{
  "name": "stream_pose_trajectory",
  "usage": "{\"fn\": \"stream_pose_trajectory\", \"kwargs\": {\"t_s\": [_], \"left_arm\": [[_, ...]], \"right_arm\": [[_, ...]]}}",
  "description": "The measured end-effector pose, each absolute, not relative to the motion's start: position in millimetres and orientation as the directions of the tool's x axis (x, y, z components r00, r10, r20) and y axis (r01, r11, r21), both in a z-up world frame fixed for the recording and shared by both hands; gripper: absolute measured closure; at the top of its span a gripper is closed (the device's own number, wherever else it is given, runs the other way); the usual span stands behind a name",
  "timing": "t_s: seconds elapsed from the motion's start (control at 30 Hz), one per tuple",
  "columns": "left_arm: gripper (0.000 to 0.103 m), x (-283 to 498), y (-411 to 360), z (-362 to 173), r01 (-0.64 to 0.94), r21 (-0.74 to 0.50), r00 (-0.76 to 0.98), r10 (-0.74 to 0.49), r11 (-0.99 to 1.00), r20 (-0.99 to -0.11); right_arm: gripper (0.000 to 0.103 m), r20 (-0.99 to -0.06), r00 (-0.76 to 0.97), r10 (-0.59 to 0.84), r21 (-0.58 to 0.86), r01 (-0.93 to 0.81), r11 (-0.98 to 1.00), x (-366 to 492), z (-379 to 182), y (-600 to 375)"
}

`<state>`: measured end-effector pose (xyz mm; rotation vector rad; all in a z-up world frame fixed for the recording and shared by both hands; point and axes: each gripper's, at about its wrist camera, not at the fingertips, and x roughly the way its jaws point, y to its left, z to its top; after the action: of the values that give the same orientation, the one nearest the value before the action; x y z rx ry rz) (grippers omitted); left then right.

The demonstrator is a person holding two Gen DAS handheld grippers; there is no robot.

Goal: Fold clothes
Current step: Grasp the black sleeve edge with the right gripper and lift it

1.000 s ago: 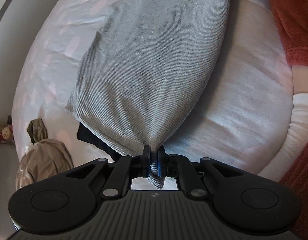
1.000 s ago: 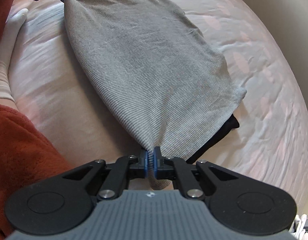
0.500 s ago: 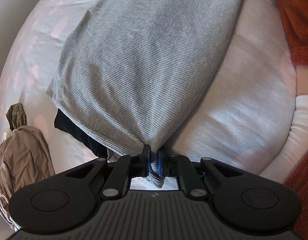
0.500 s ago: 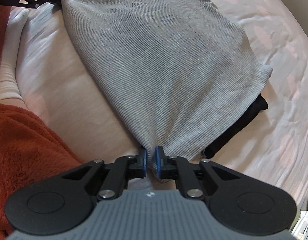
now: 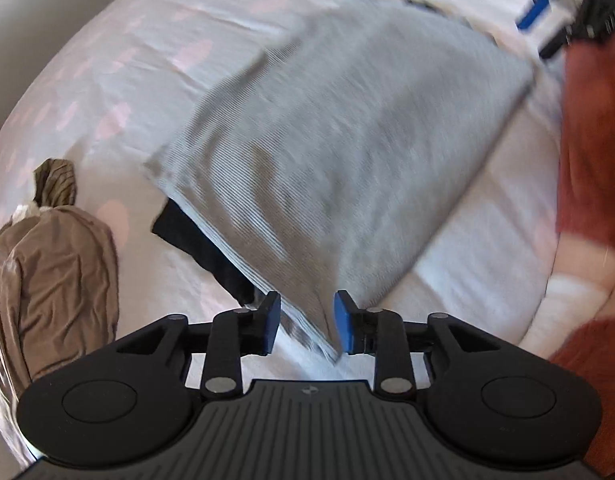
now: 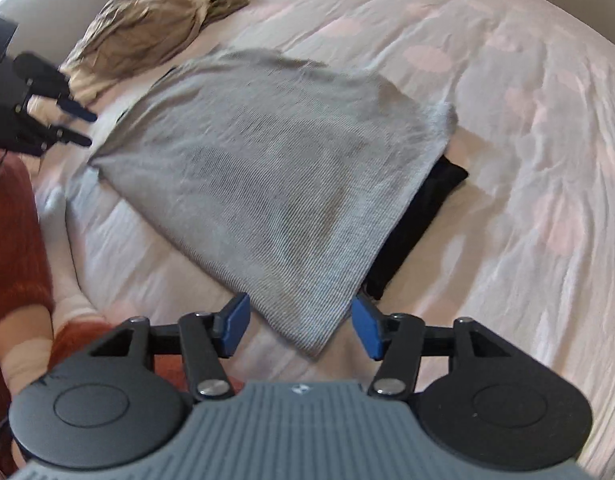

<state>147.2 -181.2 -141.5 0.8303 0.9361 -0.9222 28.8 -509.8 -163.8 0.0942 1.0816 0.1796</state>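
Note:
A folded grey ribbed garment lies flat on the bed, on top of a folded black garment that shows at one edge. My left gripper is opening; a near corner of the grey cloth lies between its blue pads, which stand clear of it. My right gripper is opening wider, with the other near corner between its pads, untouched. Each gripper also shows small in the other's view: the right gripper, the left gripper.
A crumpled tan garment lies on the pale pink patterned bedsheet beyond the stack. A person's rust-red fleece sleeve with a white cuff borders the near side.
Both grippers were shut on the grey garment's corners, holding it stretched; both have opened, let the corners drop flat, and pulled back and up while rolling.

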Motion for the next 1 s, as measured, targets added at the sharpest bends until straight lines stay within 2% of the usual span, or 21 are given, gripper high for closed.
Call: {"fn": "stream_pose_trajectory", "kwargs": {"t_s": [0.13, 0.2, 0.5, 0.63, 0.8, 0.97, 1.0], "left_arm": [[0.060, 168.2, -183.9, -131.0, 0.840, 0.126, 0.347, -0.345, 0.527, -0.872], [0.058, 178.8, -186.6, -130.2, 0.801, 0.102, 0.376, -0.363, 0.590, -0.852], [0.057, 227.1, -185.3, -149.7, 0.608, -0.038, 0.439, -0.375, 0.793, -0.816], [0.057, 241.9, -178.4, -160.3, 0.533, -0.102, 0.474, -0.397, 0.840, -0.786], [0.057, 250.9, -167.6, -179.3, 0.505, -0.117, 0.485, -0.393, 0.855, -0.782], [0.057, 260.4, -160.4, -192.6, 0.485, -0.138, 0.476, -0.393, 0.863, -0.787], [0.057, 261.7, -159.3, -193.6, 0.482, -0.146, 0.474, -0.397, 0.864, -0.786]], "right_arm": [[0.040, -0.857, 0.496, 0.141, 0.188, 0.047, 0.981, 38.0, -161.4, -527.9], [0.040, -0.849, 0.510, 0.137, 0.225, 0.116, 0.967, 45.4, -163.4, -538.9], [0.040, -0.809, 0.566, 0.159, 0.396, 0.325, 0.859, 80.4, -184.8, -583.6], [0.040, -0.810, 0.572, 0.132, 0.408, 0.387, 0.827, 98.6, -195.8, -596.3], [0.040, -0.814, 0.560, 0.152, 0.426, 0.398, 0.813, 116.2, -212.6, -601.7], [0.053, -0.827, 0.544, 0.139, 0.411, 0.419, 0.809, 122.6, -225.3, -601.1], [0.060, -0.829, 0.543, 0.135, 0.406, 0.417, 0.813, 123.1, -225.6, -600.4]]}}
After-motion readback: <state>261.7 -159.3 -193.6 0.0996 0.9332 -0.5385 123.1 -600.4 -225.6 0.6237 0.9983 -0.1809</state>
